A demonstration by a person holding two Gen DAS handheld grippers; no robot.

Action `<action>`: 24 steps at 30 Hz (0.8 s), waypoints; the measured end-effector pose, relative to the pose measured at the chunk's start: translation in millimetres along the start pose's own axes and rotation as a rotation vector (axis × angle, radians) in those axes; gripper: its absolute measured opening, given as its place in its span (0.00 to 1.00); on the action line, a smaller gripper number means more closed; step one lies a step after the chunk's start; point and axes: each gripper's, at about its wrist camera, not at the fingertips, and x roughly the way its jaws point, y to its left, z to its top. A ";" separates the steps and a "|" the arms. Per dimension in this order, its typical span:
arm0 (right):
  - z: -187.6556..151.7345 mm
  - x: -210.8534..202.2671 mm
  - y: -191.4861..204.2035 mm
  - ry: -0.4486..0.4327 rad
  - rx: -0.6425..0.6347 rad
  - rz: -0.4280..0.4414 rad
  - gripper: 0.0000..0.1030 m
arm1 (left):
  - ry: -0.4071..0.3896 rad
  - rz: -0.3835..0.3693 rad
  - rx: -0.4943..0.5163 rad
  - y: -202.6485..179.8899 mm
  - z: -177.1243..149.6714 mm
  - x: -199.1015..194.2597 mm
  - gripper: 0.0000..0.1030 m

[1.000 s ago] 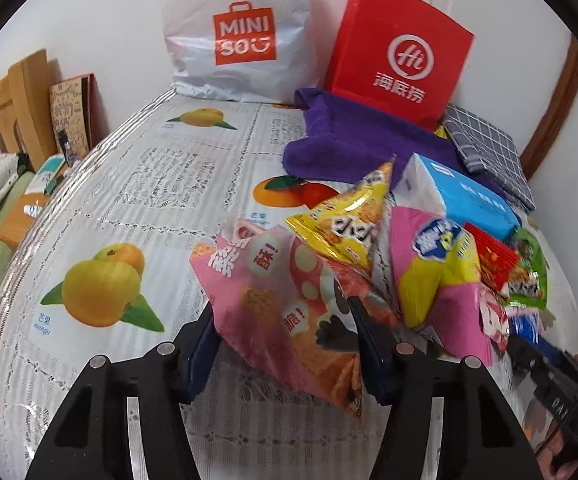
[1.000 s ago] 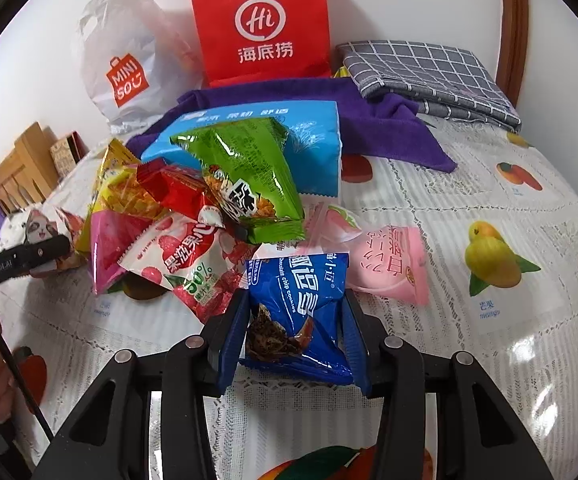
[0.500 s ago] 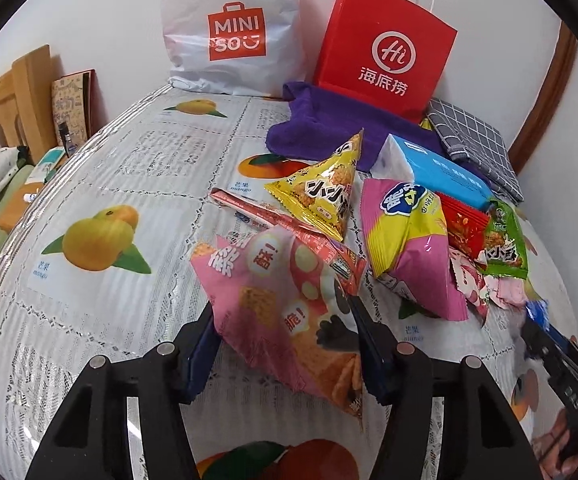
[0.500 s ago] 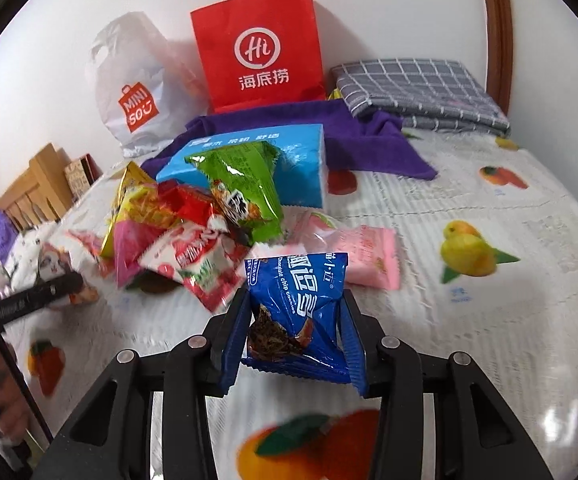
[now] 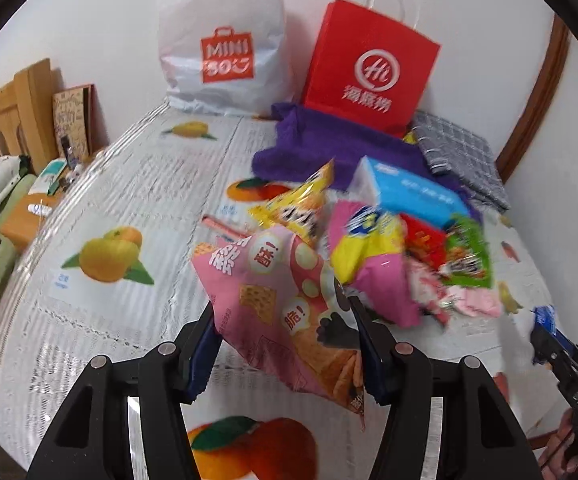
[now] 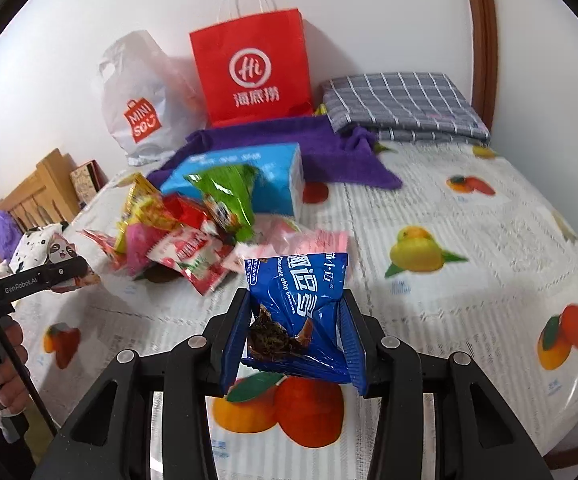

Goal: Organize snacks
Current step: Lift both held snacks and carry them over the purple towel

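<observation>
both grippers have lifted back from the snack pile, the left gripper pinching the pink cracker bag, the right gripper pinching the blue chocolate chip cookie pack above the fruit-print tablecloth; next comes carrying each somewhere clear to sort.

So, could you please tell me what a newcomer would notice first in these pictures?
Probably the pink cracker bag clamped in the left gripper and the blue chocolate chip cookie packet in the right gripper. Behind them, a red paper bag stands against the wall beyond the snack pile.
</observation>
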 end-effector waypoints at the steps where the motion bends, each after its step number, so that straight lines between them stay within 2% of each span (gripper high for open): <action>1: 3.2 -2.9 2.4 -0.005 -0.005 0.003 0.42 | -0.008 -0.007 0.010 -3.5 2.6 -5.0 0.55; 6: 28.7 -10.3 15.5 -0.011 -0.032 0.025 0.42 | -0.044 -0.032 0.066 -30.0 25.0 -28.7 0.55; 12: 63.9 -13.3 22.0 -0.015 -0.029 0.008 0.42 | -0.020 -0.129 0.089 -59.7 57.1 -33.7 0.55; 20: 121.2 -12.2 21.2 -0.068 -0.043 0.014 0.42 | -0.065 -0.146 0.183 -102.8 105.9 -27.5 0.55; 24: 158.7 1.7 18.1 -0.084 -0.034 0.034 0.42 | -0.089 -0.131 0.216 -114.5 132.1 -16.8 0.55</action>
